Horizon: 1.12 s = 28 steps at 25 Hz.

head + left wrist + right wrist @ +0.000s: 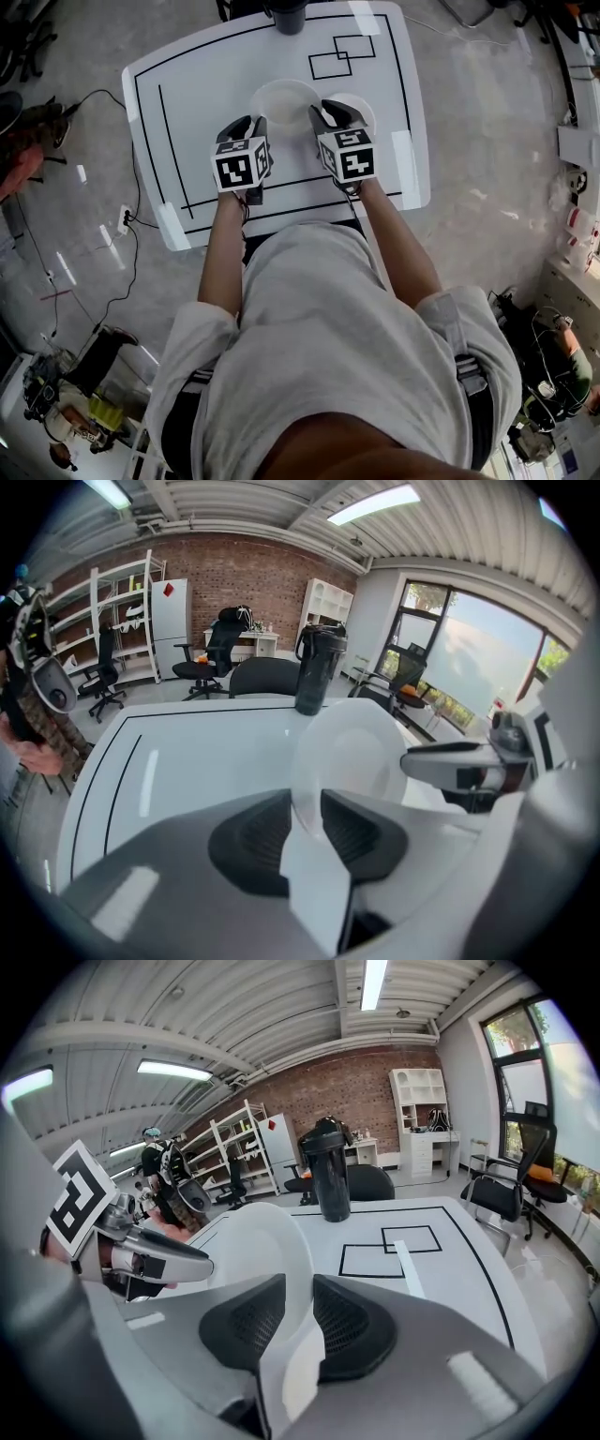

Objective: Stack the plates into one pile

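Observation:
I see two white plates, one in each gripper. My left gripper (249, 126) is shut on the near rim of the larger plate (286, 98), which stands tilted on edge between the dark pads in the left gripper view, plate (352, 757), gripper (305, 822). My right gripper (330, 114) is shut on the rim of the smaller plate (359, 109); the right gripper view shows that plate (246, 1246) clamped in the gripper (298, 1312). The plates are side by side over the white table (206, 84), close to each other. Each gripper view shows the other gripper beside it.
A black bottle (289, 14) stands at the table's far edge, also seen as the bottle (319, 667) and bottle (330, 1171). Two overlapping black taped squares (342, 54) lie at the far right. Cables run over the floor at left; office chairs stand beyond the table.

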Tool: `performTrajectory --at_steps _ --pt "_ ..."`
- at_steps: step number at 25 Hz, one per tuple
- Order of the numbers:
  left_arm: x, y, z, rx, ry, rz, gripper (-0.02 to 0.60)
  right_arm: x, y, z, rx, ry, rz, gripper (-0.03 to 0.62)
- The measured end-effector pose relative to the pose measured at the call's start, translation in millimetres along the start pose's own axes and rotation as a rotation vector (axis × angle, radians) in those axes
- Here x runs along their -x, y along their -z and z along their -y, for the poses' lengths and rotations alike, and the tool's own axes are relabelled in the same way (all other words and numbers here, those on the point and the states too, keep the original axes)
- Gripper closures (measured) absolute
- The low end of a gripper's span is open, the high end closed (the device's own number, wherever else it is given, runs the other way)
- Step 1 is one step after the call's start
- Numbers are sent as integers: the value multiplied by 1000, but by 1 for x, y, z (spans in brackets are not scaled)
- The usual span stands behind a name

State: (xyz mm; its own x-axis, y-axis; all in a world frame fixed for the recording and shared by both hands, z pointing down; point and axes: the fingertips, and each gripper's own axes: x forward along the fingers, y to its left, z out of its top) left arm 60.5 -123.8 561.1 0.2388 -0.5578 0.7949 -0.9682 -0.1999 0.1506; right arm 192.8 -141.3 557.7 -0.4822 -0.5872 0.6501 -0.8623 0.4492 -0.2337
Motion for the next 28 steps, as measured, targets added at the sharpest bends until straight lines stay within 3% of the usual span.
performTrajectory --at_steps 12,28 --pt "-10 12 37 -110 43 -75 483 27 32 23 -75 35 -9 497" --pt "-20 19 86 -229 116 -105 483 66 49 55 -120 127 31 496"
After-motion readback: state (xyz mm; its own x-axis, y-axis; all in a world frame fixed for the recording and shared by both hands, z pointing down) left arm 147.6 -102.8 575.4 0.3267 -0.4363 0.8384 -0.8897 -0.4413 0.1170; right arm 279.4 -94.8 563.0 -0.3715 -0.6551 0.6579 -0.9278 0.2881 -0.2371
